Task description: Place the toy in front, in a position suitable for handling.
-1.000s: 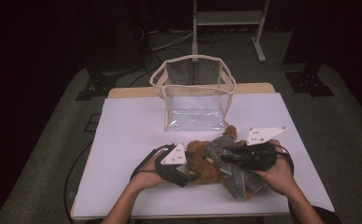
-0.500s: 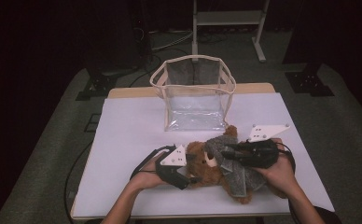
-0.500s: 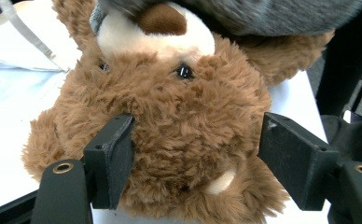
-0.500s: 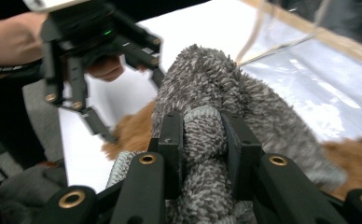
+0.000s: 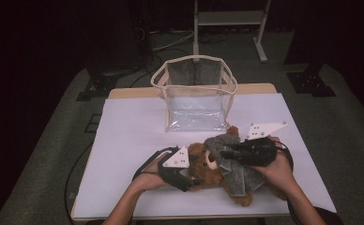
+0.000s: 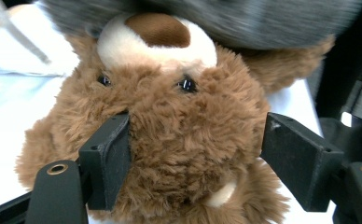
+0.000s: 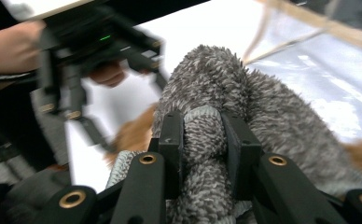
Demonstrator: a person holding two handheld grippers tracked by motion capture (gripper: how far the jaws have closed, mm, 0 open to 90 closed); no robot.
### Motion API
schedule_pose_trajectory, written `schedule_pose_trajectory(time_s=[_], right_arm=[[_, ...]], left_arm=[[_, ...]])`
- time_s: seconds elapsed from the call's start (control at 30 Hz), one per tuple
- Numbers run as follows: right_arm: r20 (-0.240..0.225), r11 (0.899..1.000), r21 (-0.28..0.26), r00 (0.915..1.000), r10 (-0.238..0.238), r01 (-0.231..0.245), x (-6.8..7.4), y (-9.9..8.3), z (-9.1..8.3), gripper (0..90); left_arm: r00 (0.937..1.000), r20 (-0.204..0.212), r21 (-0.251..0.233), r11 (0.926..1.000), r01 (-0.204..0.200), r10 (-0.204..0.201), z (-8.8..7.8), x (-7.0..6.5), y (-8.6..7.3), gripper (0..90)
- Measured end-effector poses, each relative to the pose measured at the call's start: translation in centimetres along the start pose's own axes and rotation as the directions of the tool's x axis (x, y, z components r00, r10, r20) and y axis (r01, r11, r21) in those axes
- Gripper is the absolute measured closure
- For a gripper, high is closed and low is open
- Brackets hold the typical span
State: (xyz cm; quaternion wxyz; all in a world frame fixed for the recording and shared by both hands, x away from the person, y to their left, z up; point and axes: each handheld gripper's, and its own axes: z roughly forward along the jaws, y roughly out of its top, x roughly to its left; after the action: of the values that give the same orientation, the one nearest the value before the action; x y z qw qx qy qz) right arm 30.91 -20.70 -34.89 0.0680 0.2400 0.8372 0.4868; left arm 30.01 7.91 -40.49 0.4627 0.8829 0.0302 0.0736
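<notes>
Between the jaws of the left gripper (image 6: 195, 163), in the left gripper view, a brown teddy bear (image 6: 179, 140) is lying head-first toward the camera: the jaws are standing wide apart, the left one pressing into the fur at the brow, the right one just clear of the far cheek, so the head is being bracketed rather than squeezed. Beyond the muzzle, a grey knitted garment (image 7: 244, 107) is crossing the top of that view. Inside the right gripper (image 7: 201, 149), in the right gripper view, the jaws are sitting close together and pinching a rolled fold of that grey knit, with the bulk of the cloth bunching ahead of the tips and the person's left hand and its gripper blurred farther off to the upper left. From the high view, the bear's long axis is running across the table (image 5: 124, 136), head toward the left gripper, feet toward the right hand (image 5: 278, 171), both hands equally near. Farther off, past both sets of tips, a clear open-topped bag (image 5: 196, 96) is standing upright and apart from the toy. Against the frames a second and half a second back, the right gripper is sitting slightly nearer the bear's head, the grey cloth is drawn farther over the body, and the left gripper is holding much the same station.
</notes>
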Motion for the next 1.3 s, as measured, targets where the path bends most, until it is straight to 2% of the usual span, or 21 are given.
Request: schedule_pose_trajectory(time_s=[0.07,0.13,0.2,0.23,0.27,0.3,0.33,0.43,0.57,0.67,0.7,0.73,0.87,0.93,1.0,1.07,1.17,1.23,1.3], right_arm=[[0.016,1.0,0.007,0.9997,0.018,-0.018,-0.6,0.0,0.1,70.7],[0.001,1.0,0.021,0.9997,0.024,-0.024,-0.7,-0.2,0.6,70.7],[-0.042,0.999,0.035,0.9987,0.027,-0.026,-0.3,-0.4,1.1,70.7],[-0.068,0.999,0.039,0.9972,0.032,-0.03,-0.1,-0.5,1.1,70.8],[-0.1,0.999,0.044,0.9944,0.033,-0.029,0.1,-0.5,1.1,70.8],[-0.131,0.999,0.044,0.9909,0.03,-0.025,0.3,-0.5,1.0,70.8],[-0.143,0.999,0.047,0.9892,0.031,-0.025,0.5,-0.5,1.0,70.8],[-0.113,0.999,0.048,0.9933,0.023,-0.017,0.5,-0.3,0.7,70.8],[-0.049,0.998,0.053,0.9985,0.026,-0.023,-0.2,0.1,0.8,70.7],[-0.052,0.997,0.073,0.9979,0.038,-0.034,-0.4,-0.2,1.3,70.8],[-0.075,0.997,0.069,0.996,0.049,-0.044,-0.4,-0.2,1.3,70.9],[-0.095,0.997,0.061,0.9942,0.051,-0.045,-0.3,-0.1,1.3,70.9],[-0.125,0.999,0.032,0.9916,0.032,-0.028,0.3,1.4,1.5,70.9],[-0.128,0.999,0.046,0.9915,0.023,-0.017,0.4,2.1,2.5,70.8],[-0.128,0.996,0.092,0.9916,0.017,-0.006,0.2,2.4,3.8,70.8],[-0.129,0.993,0.12,0.9912,0.028,-0.013,-0.4,2.1,4.5,70.9],[-0.106,0.99,0.13,0.9922,0.066,-0.052,-1.7,1.5,3.8,71.1],[-0.074,0.986,0.151,0.9941,0.08,-0.068,-2.4,1.0,3.2,71.1],[-0.084,0.984,0.153,0.9911,0.103,-0.089,-2.6,0.9,2.8,71.2]], left_arm=[[1.0,0.003,0.002,1.0,-0.006,0.006,-0.1,0.0,0.0,25.1],[0.9998,-0.017,-0.002,1.0,-0.008,0.008,-0.3,0.1,0.1,25.0],[0.9982,-0.059,-0.025,0.9997,0.007,-0.009,-0.5,0.4,0.3,23.6],[0.9959,-0.085,-0.04,0.9988,0.028,-0.032,-0.5,0.5,0.3,19.9],[0.9947,-0.09,-0.044,0.998,0.046,-0.05,-0.4,0.6,0.4,19.9],[0.9962,-0.074,-0.032,0.9985,0.044,-0.046,-0.3,0.6,0.3,20.0],[0.9976,-0.061,-0.021,0.9992,0.033,-0.034,-0.1,0.5,0.2,21.5],[0.999,-0.045,0.008,1.0,-0.002,0.003,0.3,0.0,0.1,22.1],[0.9993,-0.028,0.012,0.9996,-0.024,0.024,-0.1,-0.1,0.3,22.9],[0.9977,-0.067,0.0,1.0,0.008,-0.008,-0.6,0.3,0.2,22.9],[0.9977,-0.067,0.003,0.9999,0.011,-0.011,-0.6,0.4,0.1,24.1],[0.9988,-0.045,-0.006,0.9998,0.019,-0.02,-0.3,0.4,0.0,24.9],[0.9985,-0.053,0.021,0.9997,-0.013,0.014,0.5,-0.2,0.3,25.1],[0.9979,-0.059,0.032,0.9992,-0.025,0.027,0.3,-0.2,0.4,25.1],[0.9972,-0.068,0.036,0.999,-0.028,0.03,-0.1,-0.2,0.2,25.0],[0.9968,-0.079,0.039,0.9992,-0.009,0.012,-0.8,0.0,0.1,24.9],[0.9955,-0.094,0.044,0.9988,0.019,-0.014,-1.7,0.2,-0.4,25.3],[0.9965,-0.075,0.05,0.9979,0.041,-0.037,-1.5,0.3,-1.0,32.2],[0.9963,-0.07,0.057,0.9969,0.055,-0.051,-0.9,0.1,-1.5,36.7]])
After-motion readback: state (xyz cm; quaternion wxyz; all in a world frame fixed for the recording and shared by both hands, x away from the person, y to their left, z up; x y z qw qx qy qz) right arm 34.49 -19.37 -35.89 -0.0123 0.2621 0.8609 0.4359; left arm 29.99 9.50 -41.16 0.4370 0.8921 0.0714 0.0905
